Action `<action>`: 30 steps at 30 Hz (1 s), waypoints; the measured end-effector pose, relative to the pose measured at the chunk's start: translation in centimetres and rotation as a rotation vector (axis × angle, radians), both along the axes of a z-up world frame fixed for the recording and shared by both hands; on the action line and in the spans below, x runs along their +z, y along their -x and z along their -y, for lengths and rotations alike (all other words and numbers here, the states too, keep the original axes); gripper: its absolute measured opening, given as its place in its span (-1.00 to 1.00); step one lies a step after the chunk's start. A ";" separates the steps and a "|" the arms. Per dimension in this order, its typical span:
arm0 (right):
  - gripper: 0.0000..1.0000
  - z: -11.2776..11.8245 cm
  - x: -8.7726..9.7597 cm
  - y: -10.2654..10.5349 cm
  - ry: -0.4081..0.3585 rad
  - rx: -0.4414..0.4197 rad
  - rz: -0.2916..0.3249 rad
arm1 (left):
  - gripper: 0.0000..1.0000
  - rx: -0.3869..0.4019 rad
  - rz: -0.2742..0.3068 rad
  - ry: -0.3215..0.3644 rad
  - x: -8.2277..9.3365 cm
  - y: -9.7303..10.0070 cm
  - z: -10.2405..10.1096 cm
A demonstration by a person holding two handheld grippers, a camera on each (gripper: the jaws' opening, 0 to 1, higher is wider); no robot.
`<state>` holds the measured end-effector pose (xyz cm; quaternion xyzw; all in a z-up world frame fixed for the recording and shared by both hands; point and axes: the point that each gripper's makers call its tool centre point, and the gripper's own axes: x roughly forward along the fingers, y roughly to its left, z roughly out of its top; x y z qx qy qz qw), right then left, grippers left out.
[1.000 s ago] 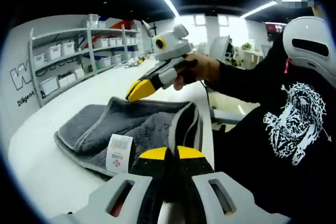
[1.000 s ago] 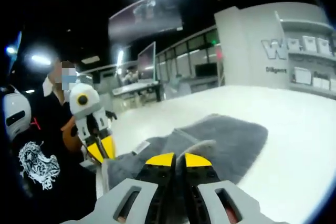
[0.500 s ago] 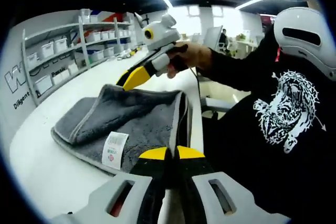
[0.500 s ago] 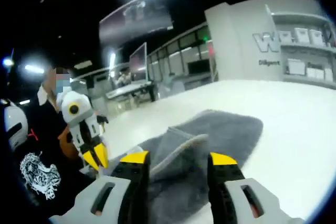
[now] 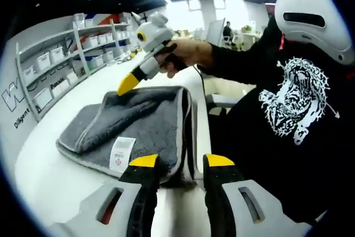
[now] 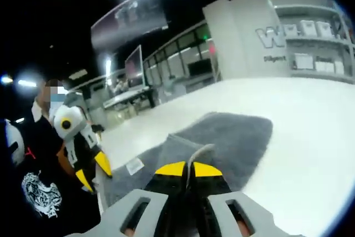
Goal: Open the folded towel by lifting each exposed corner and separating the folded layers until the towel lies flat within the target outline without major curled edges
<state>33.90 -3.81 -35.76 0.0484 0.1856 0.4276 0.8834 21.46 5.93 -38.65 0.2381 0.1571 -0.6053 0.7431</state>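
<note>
Left gripper view puts the folded grey plush towel (image 5: 136,123) on the long white table (image 5: 44,184), and I use that towel as my landmark. My left gripper (image 5: 179,164) sits at the towel's near edge with its yellow-tipped jaws now spread apart and nothing between them; half a second ago they were pressed together on that edge, so I have let go. The white sewn-in care label (image 5: 122,154) lies on the towel's near edge, just left of my left jaw. At the towel's far edge my right gripper (image 5: 128,83) is in my hand (image 5: 180,55), its yellow tip pointing down at the upper fold and seeming to touch it.

Right gripper view shows the opposite change: my right gripper (image 6: 188,169) had its jaws wide open half a second ago, and now the tips are together, clamped on a raised fold of the grey towel (image 6: 222,140). Beyond that fold the rest of the towel lies flat on the table (image 6: 299,137). My left gripper (image 6: 94,172) hangs at the towel's other end, close to the label (image 6: 135,166), jaws parted.
</note>
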 end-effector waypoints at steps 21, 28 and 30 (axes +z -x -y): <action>-1.00 -7.7 1.0 11.0 0.105 0.527 0.244 | -0.15 0.066 0.057 0.067 2.5 -2.0 -2.6; -1.00 -9.0 -1.2 12.1 0.158 0.564 0.217 | -0.15 0.095 0.047 0.058 2.2 -2.9 -3.6; -1.00 -9.0 -1.7 12.0 0.168 0.564 0.197 | -0.15 0.099 0.046 0.055 2.1 -3.0 -3.7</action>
